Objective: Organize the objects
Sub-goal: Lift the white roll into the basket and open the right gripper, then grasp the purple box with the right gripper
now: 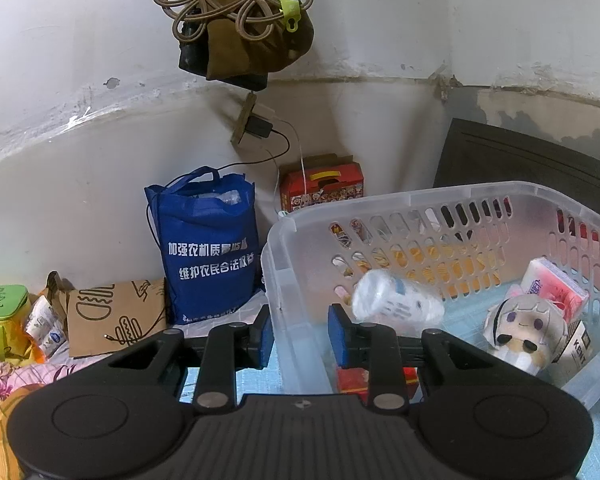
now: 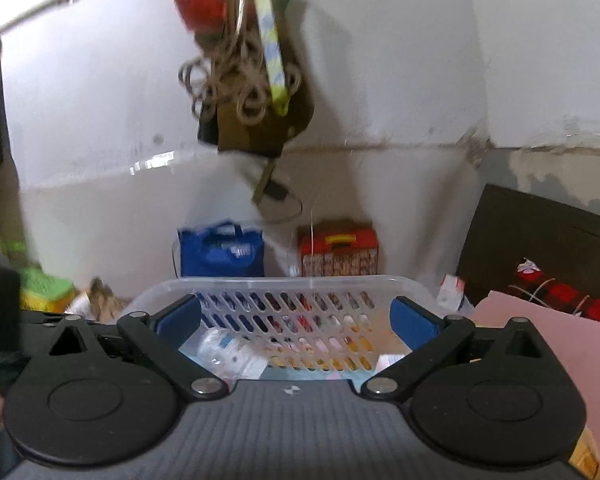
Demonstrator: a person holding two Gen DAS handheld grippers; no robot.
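Step in hand, by judgement: deposit phase. Basket (image 1: 412,196), translucent plastic w/ slotted walls, fills lower right of left wrist view.

Left gripper (image 1: 300,334), lower centre: pads pinched on the basket's near-left wall, one blue pad outside, one inside. Likely steadying the basket.

Right gripper (image 2: 296,320), lower centre of right wrist view: jaws spread wide, nothing between pads. It sits at the basket's near rim, pointing across the interior.

White bottle (image 1: 396,298), centre-right of left view: cylindrical, plastic w/ printed label, tilted and motion-blurred inside the basket. Probably just dropped in; cannot confirm it has settled.

Other contents:
- plush doll (image 1: 520,328), soft fabric, rounded, lower right.
- tissue pack (image 1: 556,286), pink/white soft wrap, rectangular, against the right wall.
- red box (image 1: 352,384), cardboard, mostly hidden behind the left gripper's links.

Outside the basket: blue tote bag (image 1: 208,252), non-woven fabric, upright, centre-left; red carton (image 1: 324,184) w/ yellow handle, behind the basket; brown paper bag (image 1: 112,316), creased, lower left.

Next move, by judgement: right gripper swings off to a loose item, approaches w/ jaws spread, closes gently on soft or thin-walled goods. Left grip should hold; the wall is thin and may flex.
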